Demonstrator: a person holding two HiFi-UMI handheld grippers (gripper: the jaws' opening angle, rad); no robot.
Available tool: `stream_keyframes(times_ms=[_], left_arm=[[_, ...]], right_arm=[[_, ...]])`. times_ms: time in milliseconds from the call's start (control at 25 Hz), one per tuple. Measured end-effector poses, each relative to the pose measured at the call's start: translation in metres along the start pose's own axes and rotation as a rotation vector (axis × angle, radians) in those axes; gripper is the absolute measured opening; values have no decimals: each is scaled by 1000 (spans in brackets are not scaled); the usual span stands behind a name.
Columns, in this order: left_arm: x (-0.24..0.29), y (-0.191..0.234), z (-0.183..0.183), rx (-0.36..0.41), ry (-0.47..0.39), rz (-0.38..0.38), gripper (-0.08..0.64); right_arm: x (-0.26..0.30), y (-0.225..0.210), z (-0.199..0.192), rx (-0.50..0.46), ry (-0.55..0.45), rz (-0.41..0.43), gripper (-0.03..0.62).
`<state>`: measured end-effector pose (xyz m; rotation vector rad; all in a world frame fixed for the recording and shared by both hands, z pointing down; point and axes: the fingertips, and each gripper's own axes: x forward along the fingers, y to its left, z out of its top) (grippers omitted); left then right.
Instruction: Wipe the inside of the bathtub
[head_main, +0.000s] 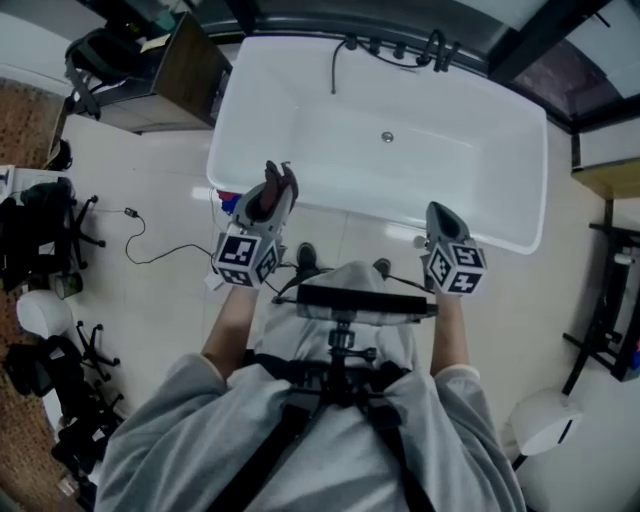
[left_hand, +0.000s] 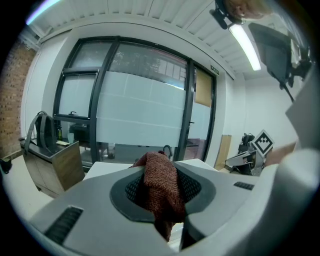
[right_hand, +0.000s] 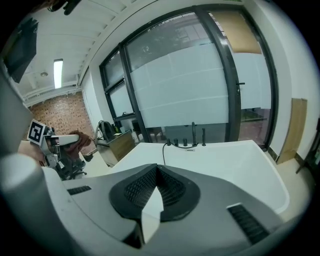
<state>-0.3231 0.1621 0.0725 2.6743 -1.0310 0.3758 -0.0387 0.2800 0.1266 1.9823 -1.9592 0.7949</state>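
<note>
The white bathtub, glossy and rectangular with rounded corners, lies just ahead of the person; a wood-grained cabinet stands beside its left end; black tap fittings line the far rim; the left gripper, over the near rim, pinches a coarse-woven reddish-brown cloth; the right gripper is pressed together, empty.

The room looks like a test lab or studio, not a home bathroom. A freestanding white bathtub stands alone on a glossy tiled floor before tall dark-framed windows with frosted panes. At the head view's left are wheeled office chairs, a loose cable and a wooden cabinet; elsewhere, a brick wall and a ceiling strip light.
</note>
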Motion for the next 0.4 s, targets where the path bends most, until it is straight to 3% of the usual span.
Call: stream_keyframes(times_ms=[400], left_arm=[[-16, 4, -7, -37, 3, 39, 94]], right_arm=[[-14, 2, 5, -10, -29, -8, 6]])
